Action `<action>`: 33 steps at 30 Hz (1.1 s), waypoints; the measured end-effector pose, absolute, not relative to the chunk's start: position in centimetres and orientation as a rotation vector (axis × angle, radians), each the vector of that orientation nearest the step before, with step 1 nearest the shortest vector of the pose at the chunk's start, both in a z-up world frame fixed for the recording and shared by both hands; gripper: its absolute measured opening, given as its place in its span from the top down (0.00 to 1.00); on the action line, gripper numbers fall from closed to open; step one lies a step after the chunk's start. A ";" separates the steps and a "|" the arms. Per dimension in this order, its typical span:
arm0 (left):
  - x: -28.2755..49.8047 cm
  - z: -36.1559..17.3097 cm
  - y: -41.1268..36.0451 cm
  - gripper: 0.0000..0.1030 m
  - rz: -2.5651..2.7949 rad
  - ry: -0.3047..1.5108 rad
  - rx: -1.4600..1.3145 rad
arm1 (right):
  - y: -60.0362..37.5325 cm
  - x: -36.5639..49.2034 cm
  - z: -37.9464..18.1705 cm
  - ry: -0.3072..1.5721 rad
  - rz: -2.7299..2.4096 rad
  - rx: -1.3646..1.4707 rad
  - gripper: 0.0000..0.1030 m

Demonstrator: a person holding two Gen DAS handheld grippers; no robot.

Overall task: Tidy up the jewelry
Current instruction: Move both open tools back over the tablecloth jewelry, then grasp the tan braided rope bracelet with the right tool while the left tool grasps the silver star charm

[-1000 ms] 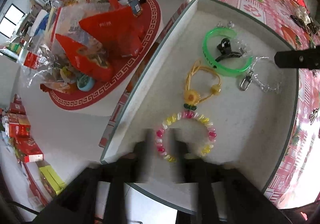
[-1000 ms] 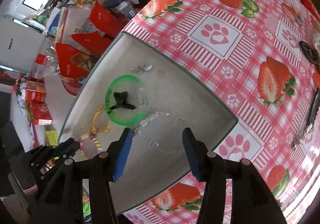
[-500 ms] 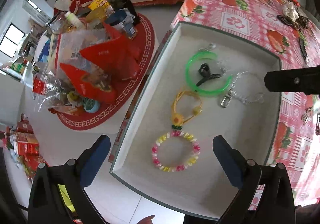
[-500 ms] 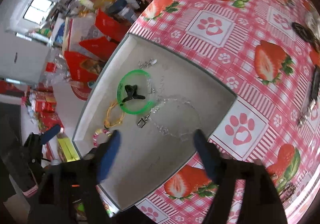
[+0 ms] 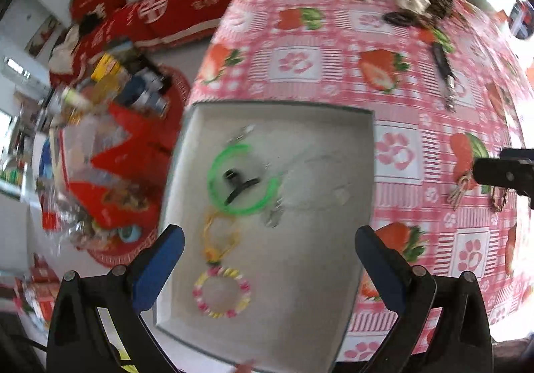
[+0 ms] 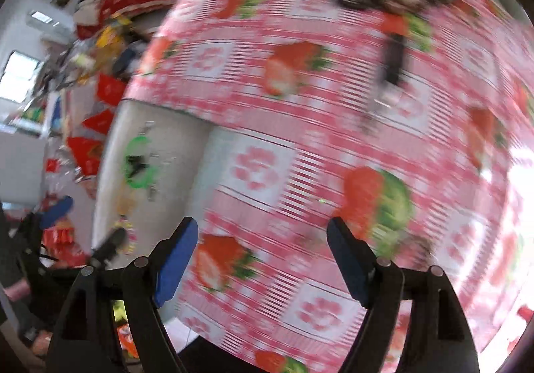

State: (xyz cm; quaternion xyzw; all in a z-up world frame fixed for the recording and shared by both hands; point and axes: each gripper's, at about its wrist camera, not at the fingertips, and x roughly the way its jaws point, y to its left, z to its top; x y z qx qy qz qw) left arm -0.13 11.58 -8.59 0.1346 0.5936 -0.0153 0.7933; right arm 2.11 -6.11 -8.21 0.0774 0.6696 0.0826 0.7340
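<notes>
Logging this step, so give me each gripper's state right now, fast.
Left gripper: open, jaws just widened, holding nothing, above the grey tray.
Right gripper: open, jaws just widened, holding nothing.

Inside the shallow grey-lined tray (image 5: pixel 333 306), the whole right half lies bare, open to a gripper from above. Its left half is crowded: translucent green bangle (image 5: pixel 242 179) with a black hair claw (image 5: pixel 238 181) inside it, a thin silver chain (image 5: pixel 313 182) trailing right of the bangle, yellow cord bracelet (image 5: pixel 220 236) just below it, pink-and-yellow bead bracelet (image 5: pixel 222 291) nearest. Right of the tray, the strawberry-print tablecloth (image 6: pixel 267 172) is clear close by; dark clips (image 5: pixel 444 72) lie farther off.
</notes>
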 end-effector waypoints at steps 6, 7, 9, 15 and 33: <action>1.3 -8.9 7.3 0.00 -0.148 1.294 0.306 | -13.6 -1.2 -8.7 1.490 -0.034 0.265 0.20; 1.5 -8.8 6.5 0.00 -0.173 1.295 0.307 | -14.5 -1.7 -8.8 1.494 -0.065 0.277 0.20; 2.0 -8.7 4.9 0.00 -0.213 1.300 0.309 | -16.1 -2.7 -9.4 1.508 -0.120 0.302 0.20; 3.9 -8.5 0.2 0.00 -0.282 1.294 0.310 | -19.3 -4.1 -10.4 1.509 -0.203 0.329 0.20; 9.3 -12.9 -8.9 0.24 -0.368 1.348 0.306 | -19.4 -5.0 -13.4 1.501 -0.287 0.388 0.44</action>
